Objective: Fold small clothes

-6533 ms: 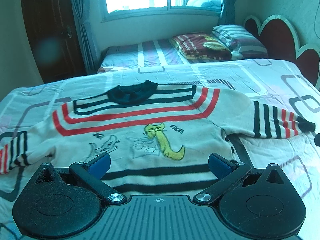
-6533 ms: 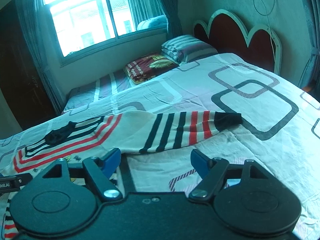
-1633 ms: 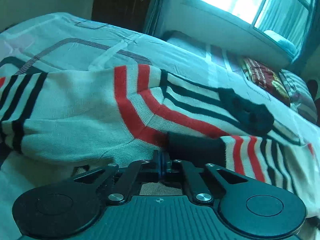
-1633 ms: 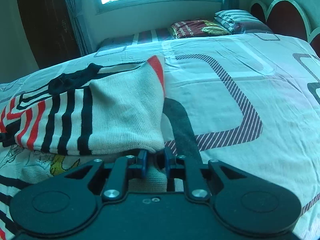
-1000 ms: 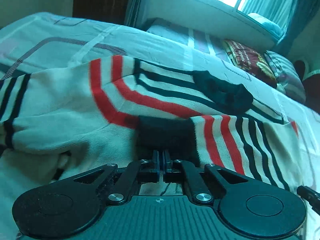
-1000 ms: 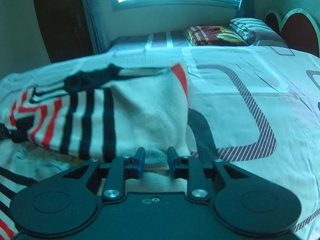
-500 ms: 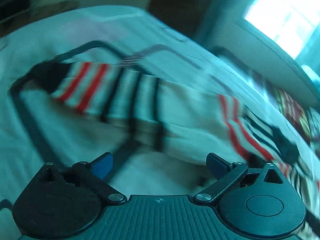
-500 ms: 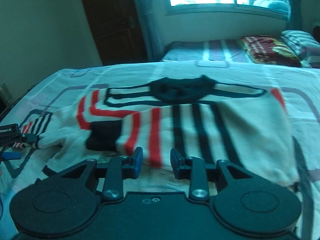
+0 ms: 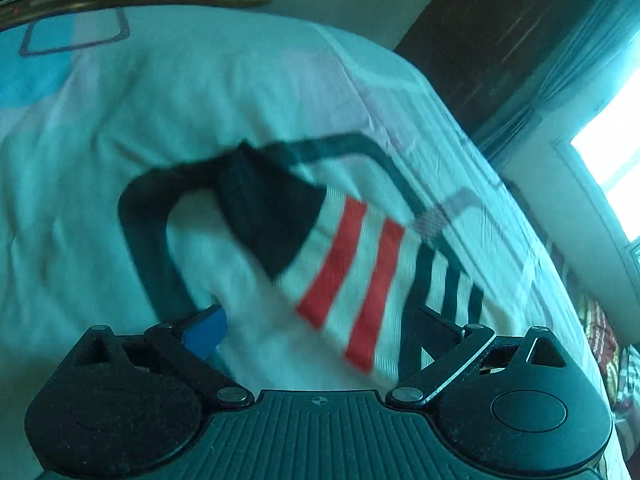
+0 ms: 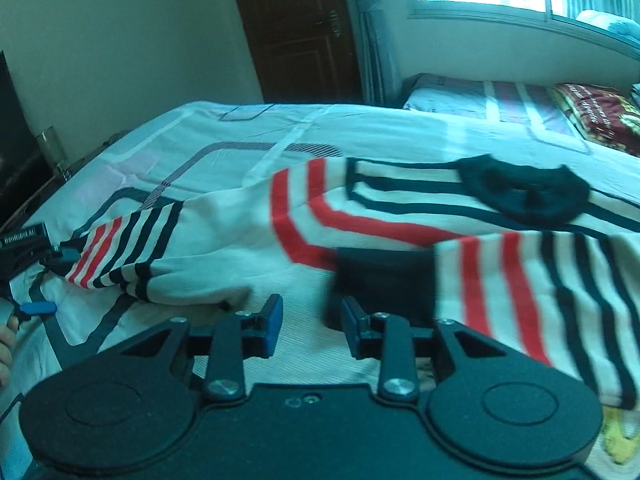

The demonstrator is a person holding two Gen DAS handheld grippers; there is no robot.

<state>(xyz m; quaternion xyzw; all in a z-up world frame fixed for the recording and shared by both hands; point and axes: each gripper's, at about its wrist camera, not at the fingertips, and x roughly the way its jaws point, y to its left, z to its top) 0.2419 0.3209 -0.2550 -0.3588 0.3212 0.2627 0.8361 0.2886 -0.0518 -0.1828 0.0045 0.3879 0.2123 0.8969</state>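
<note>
Two grippers are above one small sweater point(image 10: 248, 240) that lies on the bed point(image 10: 224, 136). The sweater is cream with red and black stripes and a black collar point(image 10: 524, 194), and it rests flat on the patterned bed sheet.

The left gripper point(image 9: 320, 320) points down at the left sleeve point(image 9: 352, 264), which lies stretched out on the sheet with its black cuff point(image 9: 268, 216) at the far end. Its fingers point(image 9: 204, 330) stand wide apart and the log says the jaws are closing a little; the sleeve passes under the gap between them, but the pads do not press on it. The picture here is blurred from motion.

The right gripper point(image 10: 308, 330) is over the body of the sweater. Its fingers point(image 10: 272, 326) have a narrow gap, and only the cream knit lies below that gap; nothing is pinched. Just beside its right finger lies the other sleeve point(image 10: 540, 300), folded across the chest, with its black cuff point(image 10: 384, 280) near the fingers.

In the right wrist view the left gripper point(image 10: 44, 280) is seen at the left edge, next to the stretched sleeve's cuff end, with part of a hand point(image 10: 6, 344) below it.
</note>
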